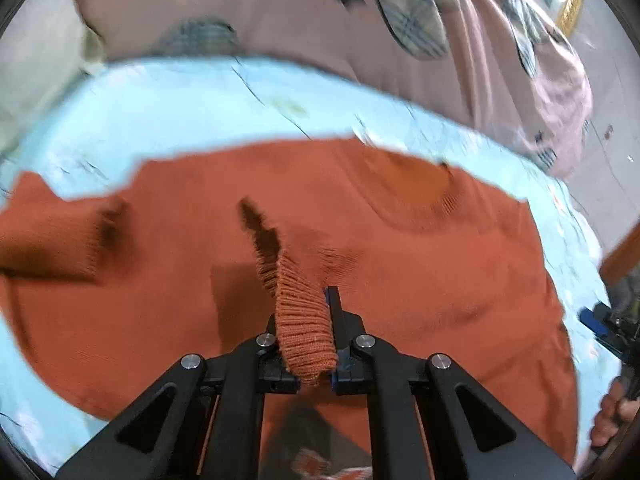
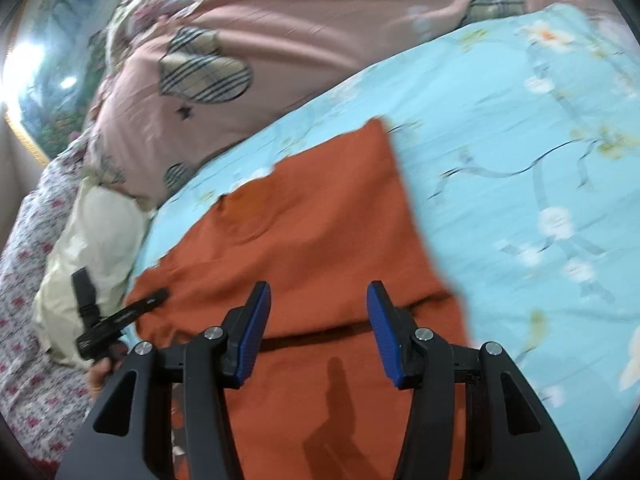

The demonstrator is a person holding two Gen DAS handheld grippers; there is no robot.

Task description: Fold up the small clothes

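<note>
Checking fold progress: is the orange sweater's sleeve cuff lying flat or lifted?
Lifted. The left gripper is shut on the ribbed cuff, holding it above the orange sweater, which lies spread on the blue floral sheet.

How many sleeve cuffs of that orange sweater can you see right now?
2. One ribbed cuff is pinched in the left gripper, lifted over the sweater. The other cuff lies at the left, folded onto the sweater's body. The right gripper holds nothing.
</note>
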